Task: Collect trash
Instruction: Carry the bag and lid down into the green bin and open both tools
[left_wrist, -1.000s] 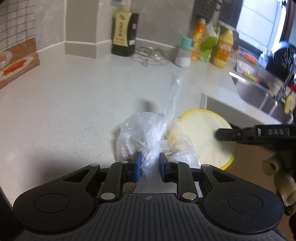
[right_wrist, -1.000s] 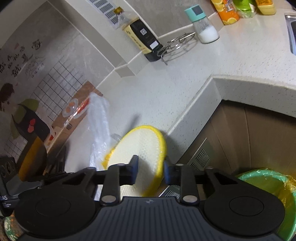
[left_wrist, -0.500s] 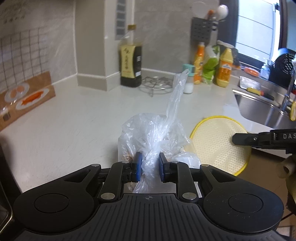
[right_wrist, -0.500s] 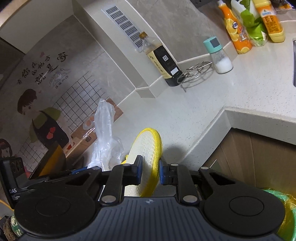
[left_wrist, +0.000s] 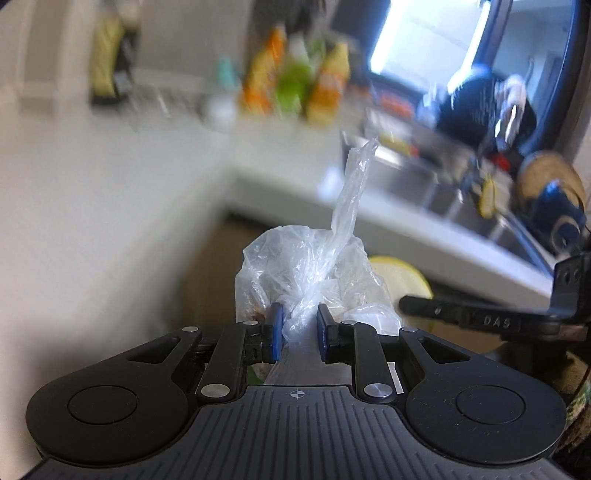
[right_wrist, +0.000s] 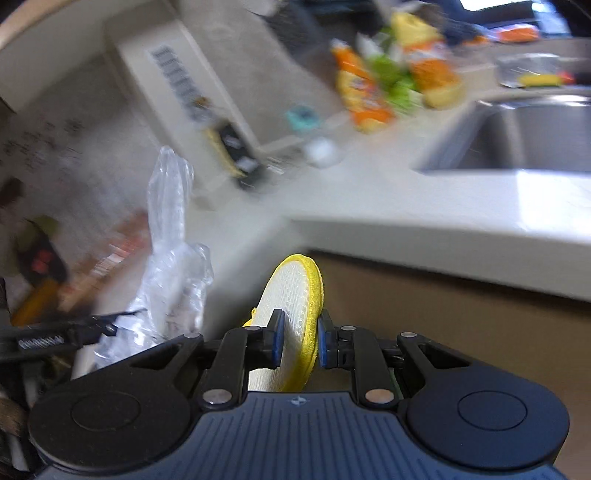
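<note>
crumpled clear plastic bag (left_wrist: 310, 273); twisted tail upright

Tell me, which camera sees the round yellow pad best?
The right wrist view: the yellow-rimmed pad stands sharp and close, pinched in the right gripper. The left wrist view catches only a pale slice behind the plastic bag.

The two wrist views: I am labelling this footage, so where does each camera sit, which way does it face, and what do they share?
Left wrist: on the left gripper, facing the blurred counter and steel sink; its own fingers pinch the crumpled clear plastic bag.
Right wrist: on the right gripper, facing the white counter's edge; its fingers clamp the round yellow-rimmed mesh pad.
Shared: bag, pad, sink, each other's gripper.
</note>
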